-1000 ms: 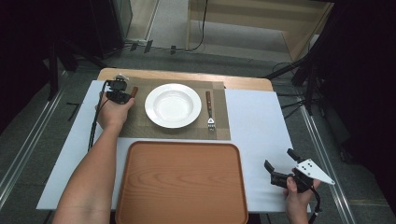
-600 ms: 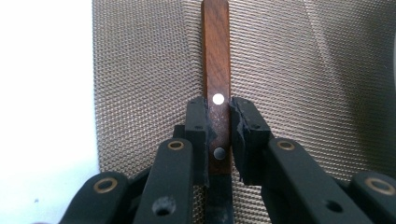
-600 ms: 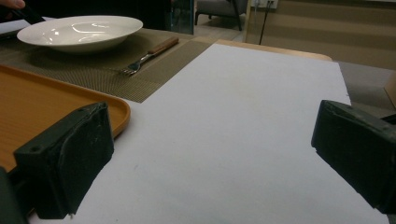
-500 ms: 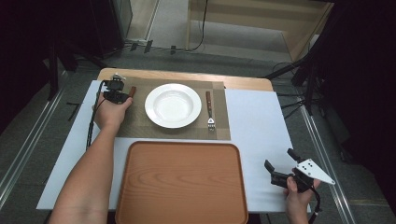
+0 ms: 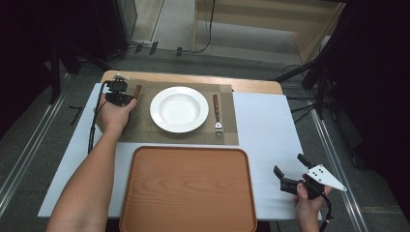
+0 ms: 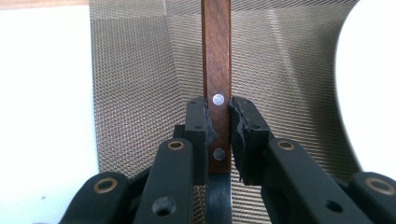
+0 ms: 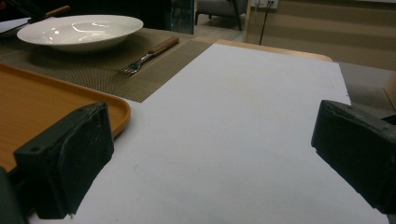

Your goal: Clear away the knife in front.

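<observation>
Dark wooden knife handle with two silver rivets (image 6: 216, 93), lying flat on the woven brown placemat (image 5: 145, 128), just left of the round white deep plate (image 5: 179, 108). Clamped right now by the left gripper (image 6: 218, 122): black pads pressed against both edges of the handle, close to its lower rivets, blade end tucked under the gripper body and hard to make out. Seen from the high view, same left gripper (image 5: 118, 94) sitting at the far left corner of the placemat, handle tip (image 5: 137, 90) poking out beyond it toward the table's far edge.

On the other side of the plate, a metal fork with a wooden handle (image 5: 217, 114), tines pointing toward the near edge, resting on the placemat and apart from the plate's rim. Nearer than the plate, an orange-brown rectangular wooden tray (image 5: 187, 191), close to the placemat's near edge.

Well away from the plate, down at the near right corner of the white table sheet (image 5: 270, 125), the right gripper (image 5: 289, 172): jaws spread wide, nothing between them, pads (image 7: 70, 163) hovering just above the bare white sheet.
</observation>
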Tool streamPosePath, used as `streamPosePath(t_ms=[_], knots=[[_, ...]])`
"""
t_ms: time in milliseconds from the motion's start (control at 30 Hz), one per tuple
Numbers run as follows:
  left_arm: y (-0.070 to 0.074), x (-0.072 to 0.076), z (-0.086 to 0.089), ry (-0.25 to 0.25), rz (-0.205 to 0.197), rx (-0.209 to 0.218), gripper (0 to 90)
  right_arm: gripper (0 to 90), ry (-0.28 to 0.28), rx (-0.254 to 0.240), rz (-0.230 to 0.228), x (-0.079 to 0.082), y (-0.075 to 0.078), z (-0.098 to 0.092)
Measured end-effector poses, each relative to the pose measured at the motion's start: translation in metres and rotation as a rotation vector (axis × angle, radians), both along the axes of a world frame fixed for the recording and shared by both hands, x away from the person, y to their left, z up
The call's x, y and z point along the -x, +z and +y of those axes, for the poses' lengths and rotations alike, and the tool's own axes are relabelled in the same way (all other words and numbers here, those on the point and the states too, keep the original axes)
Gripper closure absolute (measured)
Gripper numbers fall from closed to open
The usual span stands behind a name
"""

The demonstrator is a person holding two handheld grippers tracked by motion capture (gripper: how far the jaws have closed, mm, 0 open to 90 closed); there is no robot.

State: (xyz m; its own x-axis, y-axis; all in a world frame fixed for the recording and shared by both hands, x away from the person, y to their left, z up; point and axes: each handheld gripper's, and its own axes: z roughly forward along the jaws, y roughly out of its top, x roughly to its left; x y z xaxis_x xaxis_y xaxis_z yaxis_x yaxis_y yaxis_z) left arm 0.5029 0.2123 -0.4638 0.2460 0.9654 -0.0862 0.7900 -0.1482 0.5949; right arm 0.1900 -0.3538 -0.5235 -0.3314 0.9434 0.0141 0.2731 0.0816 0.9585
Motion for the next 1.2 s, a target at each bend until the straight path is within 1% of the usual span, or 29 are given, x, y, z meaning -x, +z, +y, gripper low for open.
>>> streamPosePath(t_ms=[33,233,433,467,600,767,800,867,933,967,1033,1067,1133,1200], knots=[[0.003,0.002,0.0,-0.008,-0.005,0.002,76.7,0.0,-0.001,0.001,0.0,0.0,0.0,0.0],[0.009,0.005,-0.001,-0.012,-0.019,0.013,76.8,0.0,-0.001,0.0,0.0,0.0,0.0,0.0],[0.011,0.007,0.001,-0.017,-0.019,0.01,76.7,0.0,-0.001,0.002,0.0,0.0,0.0,0.0],[0.01,0.008,0.002,-0.018,-0.018,0.017,76.7,0.0,-0.001,0.001,0.0,0.0,0.0,0.0],[0.012,0.01,0.003,-0.021,-0.019,0.015,76.8,0.0,-0.001,0.001,0.001,0.0,0.0,0.001],[0.018,0.015,0.004,-0.029,-0.028,0.024,76.7,0.0,-0.002,0.002,0.001,0.0,0.0,0.001],[0.02,0.017,0.005,-0.033,-0.031,0.036,76.8,0.0,-0.002,0.003,0.001,0.0,0.0,0.001],[0.022,0.019,0.006,-0.035,-0.03,0.04,76.7,0.0,-0.002,0.002,0.001,0.0,0.0,0.001],[0.023,0.023,0.006,-0.042,-0.029,0.056,76.7,0.0,-0.002,0.002,0.001,0.0,0.0,0.001],[0.023,0.023,0.006,-0.042,-0.029,0.056,76.7,0.0,-0.002,0.002,0.001,0.0,0.0,0.001],[0.024,0.029,0.004,-0.065,-0.019,0.058,76.7,0.0,-0.002,0.005,0.0,0.0,0.0,0.001],[0.024,0.029,0.004,-0.065,-0.019,0.058,76.8,0.0,-0.002,0.006,0.001,0.0,0.0,0.001],[0.023,0.034,0.003,-0.081,-0.018,0.052,76.7,0.0,-0.002,0.006,0.001,0.0,0.0,0.001],[0.022,0.037,0.002,-0.086,-0.01,0.056,76.7,0.0,-0.003,0.006,0.001,0.0,0.0,0.001]])
